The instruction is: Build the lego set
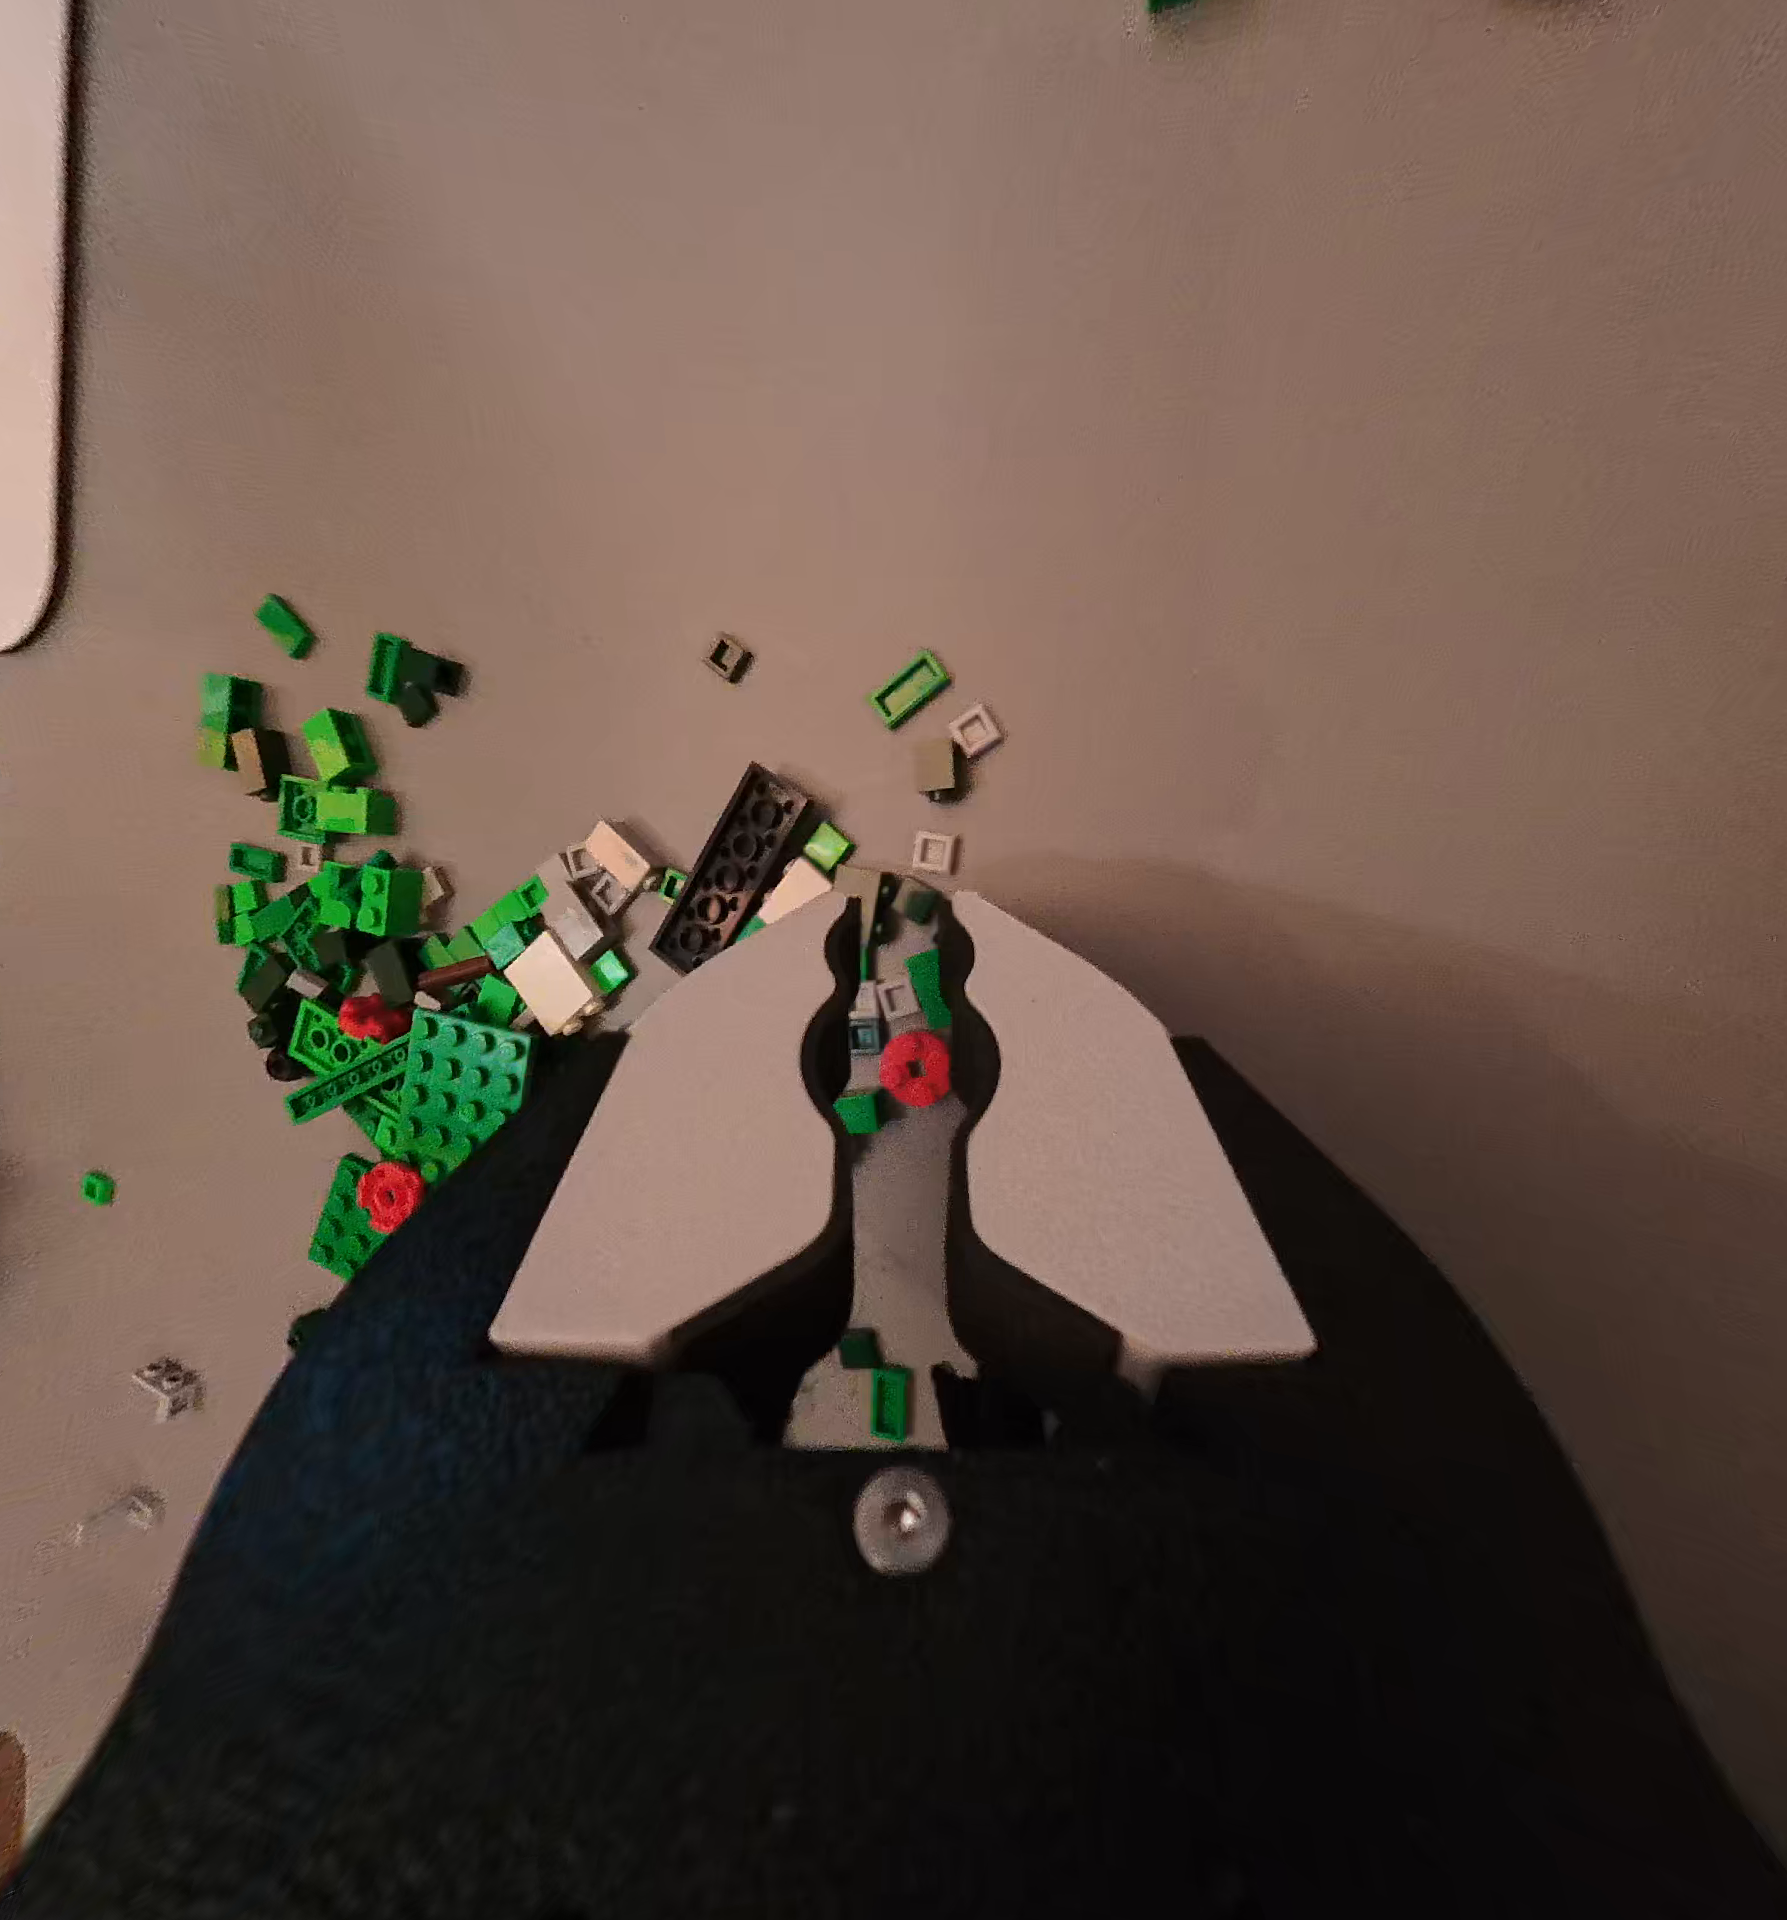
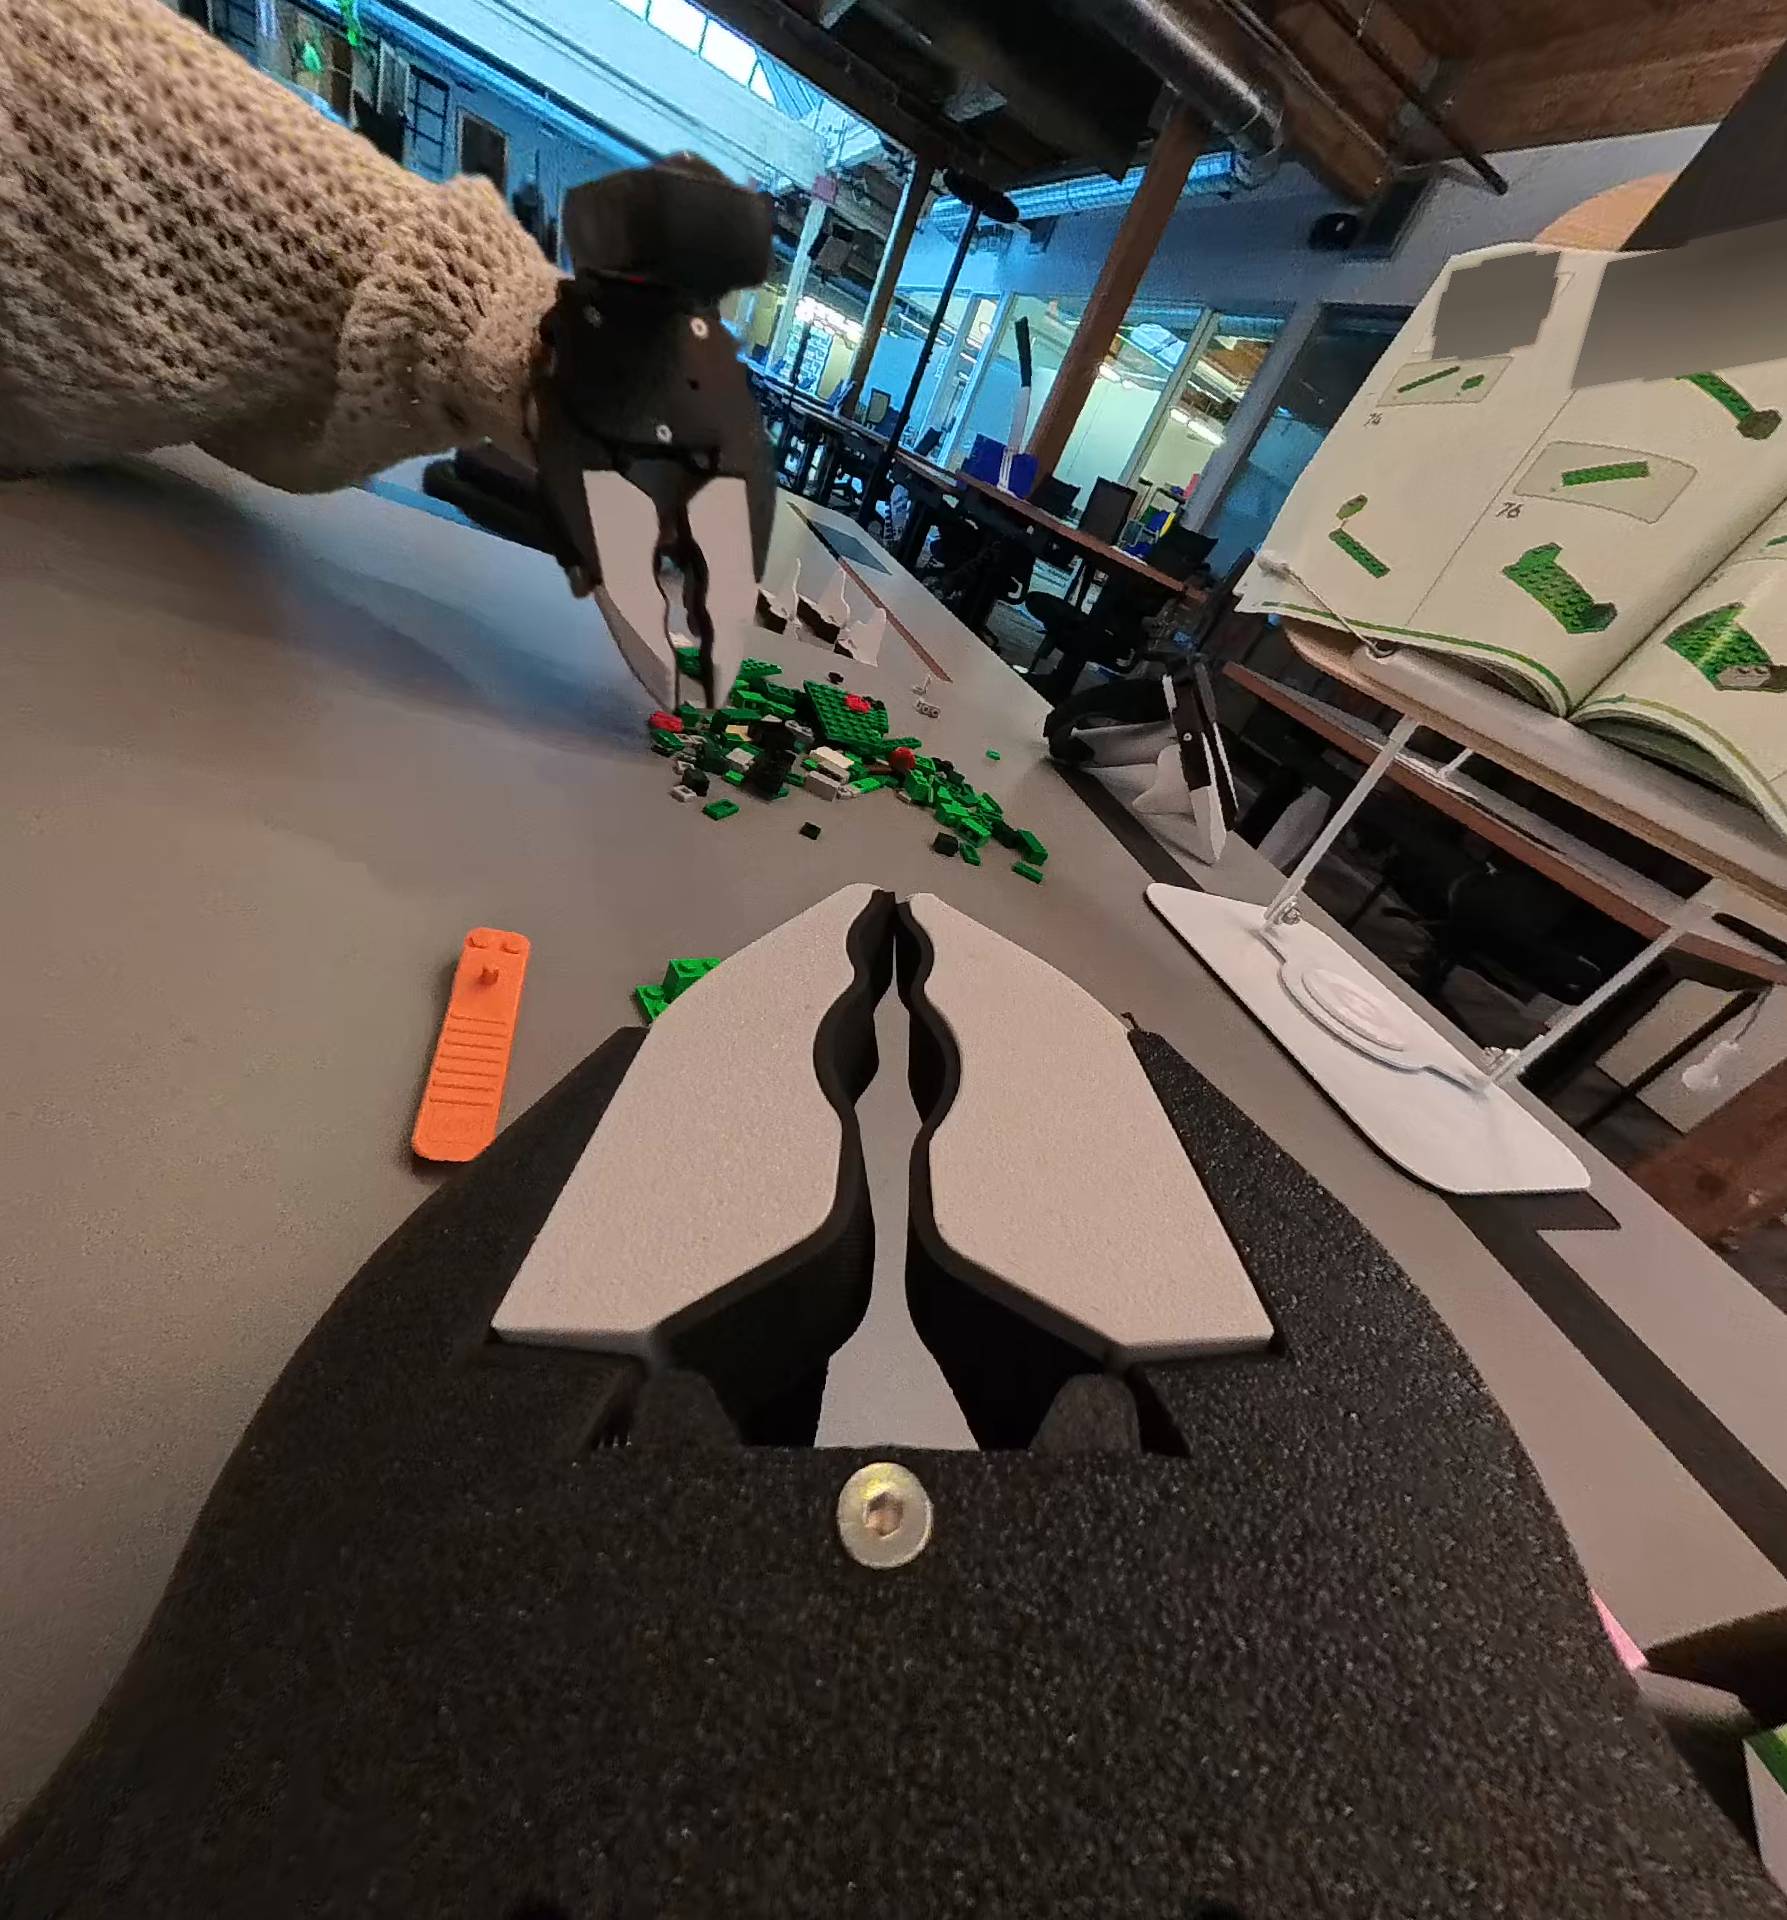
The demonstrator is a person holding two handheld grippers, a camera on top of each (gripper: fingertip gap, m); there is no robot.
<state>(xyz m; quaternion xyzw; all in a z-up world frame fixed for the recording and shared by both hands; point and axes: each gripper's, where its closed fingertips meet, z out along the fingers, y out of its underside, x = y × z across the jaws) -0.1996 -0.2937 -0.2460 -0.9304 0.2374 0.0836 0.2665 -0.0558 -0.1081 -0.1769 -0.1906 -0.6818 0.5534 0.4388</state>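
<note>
Left wrist view: black plate [image 1: 731, 871] long axis runs up-right.

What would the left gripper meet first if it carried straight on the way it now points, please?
Probably the loose Lego pieces at the edge of the pile: the left gripper points down at the grey table, its tips just above small bricks and a red round piece. Depth is unclear.

Ahead-left of the left gripper [image 1: 904, 894]: a dense heap of green, white and dark plastic bricks [image 1: 401, 935] blocking any low pass. Ahead and to the right: bare grey tabletop [image 1: 1284, 468], wide open. Before the right gripper [image 2: 894, 904]: open tabletop up to the heap. Just left of its tip, small green bricks [image 2: 676, 982] and a flat orange plastic brick separator [image 2: 471, 1044]. To the right, barred by a white metal book stand [image 2: 1367, 1049].
</note>
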